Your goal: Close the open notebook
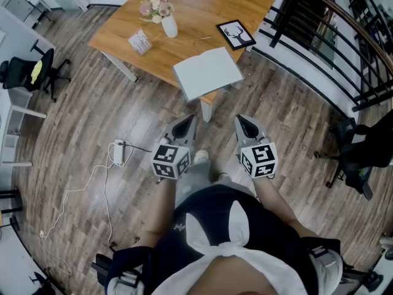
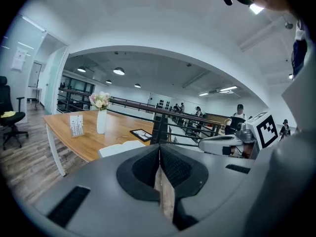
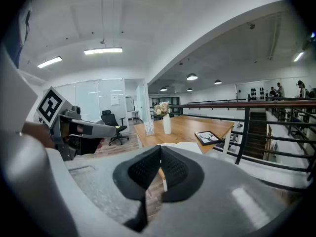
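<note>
The open notebook (image 1: 207,72) lies flat with pale pages up on the near corner of the wooden table (image 1: 196,11). It also shows as a pale slab in the left gripper view (image 2: 121,147) and in the right gripper view (image 3: 190,146). Both grippers hang in the air in front of the person's body, well short of the table. My left gripper (image 1: 186,123) (image 2: 159,149) is shut with nothing between its jaws. My right gripper (image 1: 244,123) (image 3: 160,152) is shut and empty too. They point slightly down toward the notebook, side by side.
On the table stand a white vase with flowers (image 1: 167,23), a small card stand (image 1: 140,42) and a black picture frame (image 1: 236,34). A black railing (image 1: 331,35) runs along the right. A power strip with cable (image 1: 118,152) lies on the floor, with office chairs at far left (image 1: 37,72) and right (image 1: 356,152).
</note>
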A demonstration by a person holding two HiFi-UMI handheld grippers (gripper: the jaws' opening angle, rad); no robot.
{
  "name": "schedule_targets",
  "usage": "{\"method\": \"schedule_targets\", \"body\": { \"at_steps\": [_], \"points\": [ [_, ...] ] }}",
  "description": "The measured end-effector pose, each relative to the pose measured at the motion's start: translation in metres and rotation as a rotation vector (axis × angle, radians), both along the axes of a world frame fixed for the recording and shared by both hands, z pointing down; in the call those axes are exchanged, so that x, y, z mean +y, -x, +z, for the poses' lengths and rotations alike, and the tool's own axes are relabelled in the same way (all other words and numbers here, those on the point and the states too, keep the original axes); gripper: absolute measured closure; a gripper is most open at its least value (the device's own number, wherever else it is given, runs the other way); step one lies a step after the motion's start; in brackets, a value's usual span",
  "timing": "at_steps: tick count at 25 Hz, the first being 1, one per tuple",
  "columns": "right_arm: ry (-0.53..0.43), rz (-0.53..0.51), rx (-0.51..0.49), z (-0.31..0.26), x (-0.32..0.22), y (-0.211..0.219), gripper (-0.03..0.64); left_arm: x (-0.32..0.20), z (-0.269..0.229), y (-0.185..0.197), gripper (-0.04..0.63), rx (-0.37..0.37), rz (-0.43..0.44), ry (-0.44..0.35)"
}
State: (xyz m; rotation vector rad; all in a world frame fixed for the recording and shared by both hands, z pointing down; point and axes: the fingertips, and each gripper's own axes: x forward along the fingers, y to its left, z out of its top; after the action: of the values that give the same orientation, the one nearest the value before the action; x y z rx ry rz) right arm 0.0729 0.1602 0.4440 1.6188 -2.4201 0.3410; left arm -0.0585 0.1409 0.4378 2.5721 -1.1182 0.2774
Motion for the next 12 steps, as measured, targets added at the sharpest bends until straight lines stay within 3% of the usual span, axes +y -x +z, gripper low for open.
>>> {"method": "schedule_targets", "body": {
  "at_steps": [12],
  "points": [
    [-0.006,0.069,-0.016,-0.002,-0.055,-0.010,0.618,-0.061,0.004,-0.002,0.575,0.011,0.051,0.012]
  ]
}}
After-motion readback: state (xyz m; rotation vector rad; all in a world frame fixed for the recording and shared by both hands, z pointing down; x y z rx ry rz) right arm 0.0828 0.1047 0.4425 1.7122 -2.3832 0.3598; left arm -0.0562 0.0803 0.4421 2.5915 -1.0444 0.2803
